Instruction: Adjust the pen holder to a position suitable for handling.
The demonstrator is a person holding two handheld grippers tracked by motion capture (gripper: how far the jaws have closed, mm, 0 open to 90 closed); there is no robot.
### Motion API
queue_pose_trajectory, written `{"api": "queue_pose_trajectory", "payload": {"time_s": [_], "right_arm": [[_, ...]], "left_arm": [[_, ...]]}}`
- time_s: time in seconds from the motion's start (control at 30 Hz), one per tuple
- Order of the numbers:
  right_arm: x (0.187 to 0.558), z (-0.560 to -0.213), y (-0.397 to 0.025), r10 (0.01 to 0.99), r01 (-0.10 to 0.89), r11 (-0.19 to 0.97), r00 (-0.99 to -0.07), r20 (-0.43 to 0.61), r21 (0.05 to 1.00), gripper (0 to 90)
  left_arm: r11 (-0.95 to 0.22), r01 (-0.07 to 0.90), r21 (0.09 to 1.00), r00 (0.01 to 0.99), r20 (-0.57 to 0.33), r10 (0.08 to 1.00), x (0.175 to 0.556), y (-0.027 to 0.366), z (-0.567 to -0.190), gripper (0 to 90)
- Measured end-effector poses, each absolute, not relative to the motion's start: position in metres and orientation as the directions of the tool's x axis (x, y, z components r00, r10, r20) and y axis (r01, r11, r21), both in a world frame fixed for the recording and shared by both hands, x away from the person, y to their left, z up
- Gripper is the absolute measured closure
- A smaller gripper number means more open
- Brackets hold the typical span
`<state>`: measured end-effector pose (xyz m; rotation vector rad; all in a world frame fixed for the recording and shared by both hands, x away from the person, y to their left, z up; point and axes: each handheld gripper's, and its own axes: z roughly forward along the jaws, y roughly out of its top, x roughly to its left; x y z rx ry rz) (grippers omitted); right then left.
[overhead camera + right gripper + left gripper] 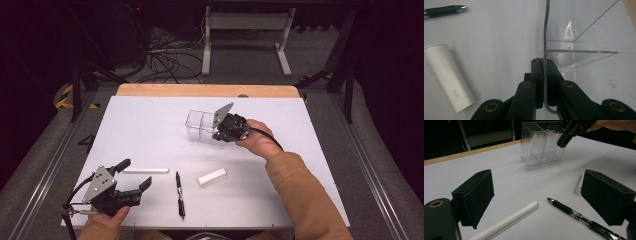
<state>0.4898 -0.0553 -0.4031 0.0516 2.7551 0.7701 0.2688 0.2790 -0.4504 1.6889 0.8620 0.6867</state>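
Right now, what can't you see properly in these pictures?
- Pen: its back end is cut off by the bottom edge of the left gripper view.
- White stick: its near end is cut off there too.
- White block: its small print is blurred in the right gripper view.
- Clear box: the right gripper covers one wall in the high view.

Table (150, 125) brightly lit, surroundings dark; glare on clear organizer (574, 30); near jaws soft-focused.
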Motion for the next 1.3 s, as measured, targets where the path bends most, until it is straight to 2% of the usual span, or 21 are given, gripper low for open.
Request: {"api": "queue_pose_trajectory", "payload": {"time_s": [0.23, 0.67, 0.97, 1.3], "right_arm": [[0.470, -0.403, -0.063, -0.004, -0.112, 0.864, -0.976, -0.216, 0.491, 88.1], [0.454, -0.410, -0.061, -0.093, -0.151, 0.864, -0.985, -0.143, 0.481, 88.0], [0.458, -0.415, -0.064, -0.067, -0.118, 0.864, -0.991, -0.119, 0.490, 87.4], [0.458, -0.415, -0.065, -0.082, -0.138, 0.859, -0.988, -0.134, 0.493, 86.8]], "left_arm": [[-0.168, 0.206, 0.964, 0.574, 0.020, 0.819, 0.269, 0.278, -0.451, 12.0], [-0.177, 0.201, 0.963, 0.574, 0.030, 0.818, 0.269, 0.278, -0.451, 12.0], [-0.181, 0.202, 0.963, 0.576, 0.033, 0.817, 0.269, 0.278, -0.451, 12.0], [-0.181, 0.206, 0.962, 0.580, 0.028, 0.814, 0.269, 0.277, -0.451, 12.0]]}}
